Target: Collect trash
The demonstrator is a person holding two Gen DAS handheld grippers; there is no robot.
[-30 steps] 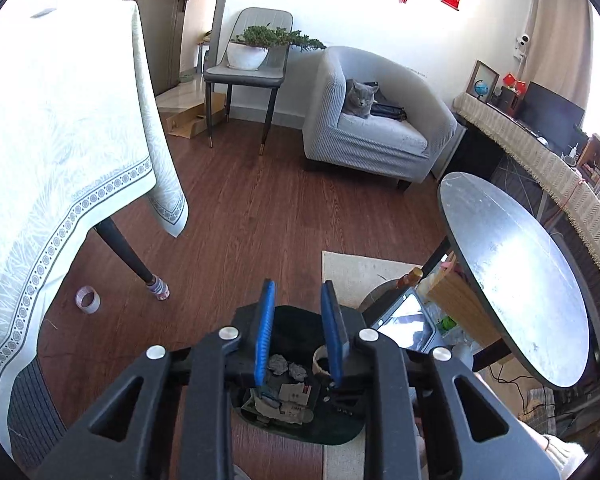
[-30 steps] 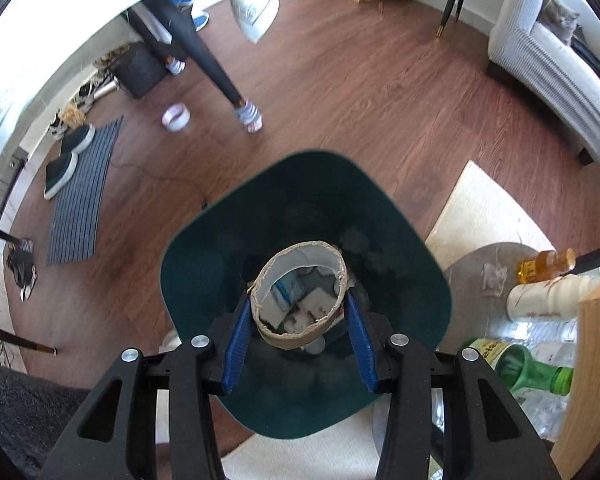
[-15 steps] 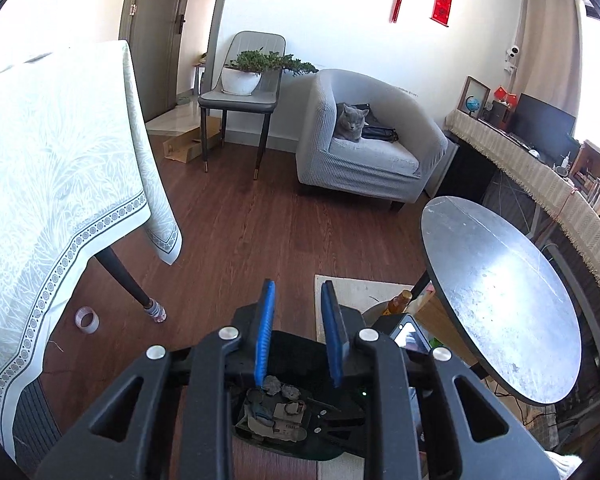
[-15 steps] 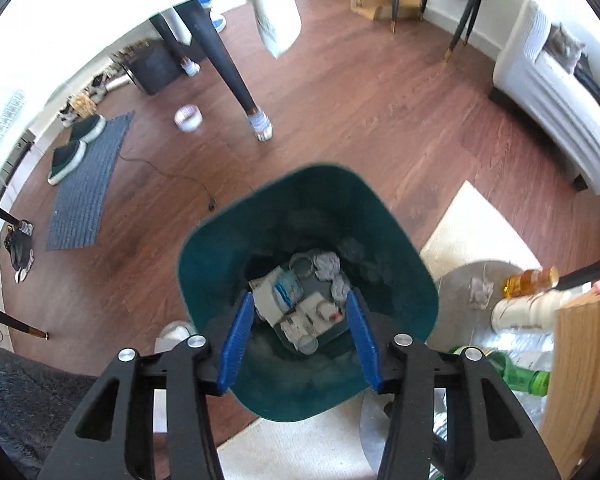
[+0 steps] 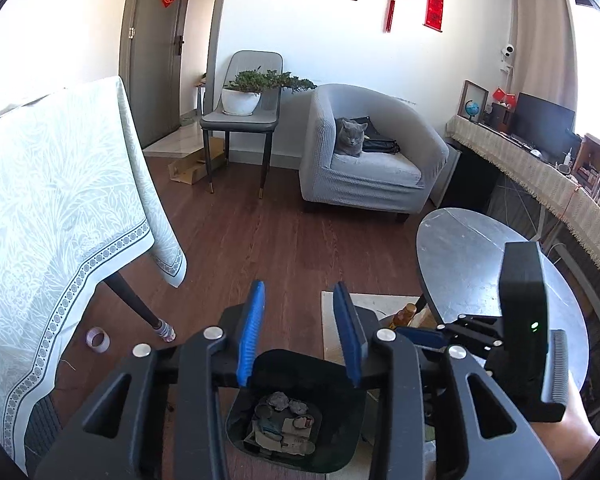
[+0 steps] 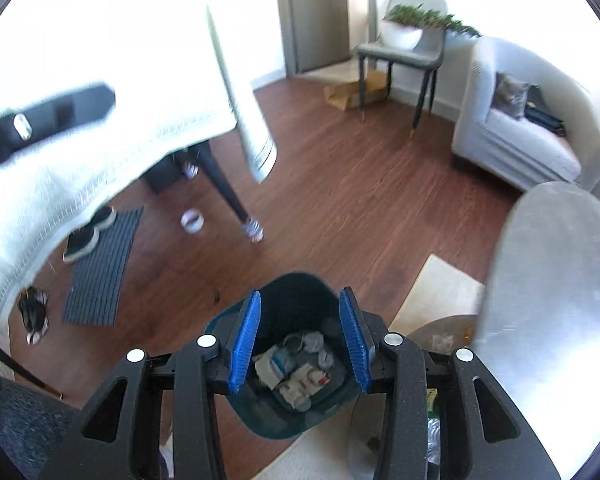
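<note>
Both your grippers hover above the dark green bin (image 6: 296, 364) on the wood floor. Left gripper (image 5: 300, 334): jaws released, nothing between them. Right gripper (image 6: 300, 340): jaws likewise spread and empty. The bin holds crumpled paper and wrappers (image 6: 300, 368).

Loose trash in view: a tape roll (image 6: 192, 221) on the floor, just beside the table leg (image 6: 228, 188). Judgement: light, stiff cardboard-and-film ring, not fragile, slightly slick outside. Pinch across the wall, one finger through the hole; a grip across the whole ring may slip.
</note>
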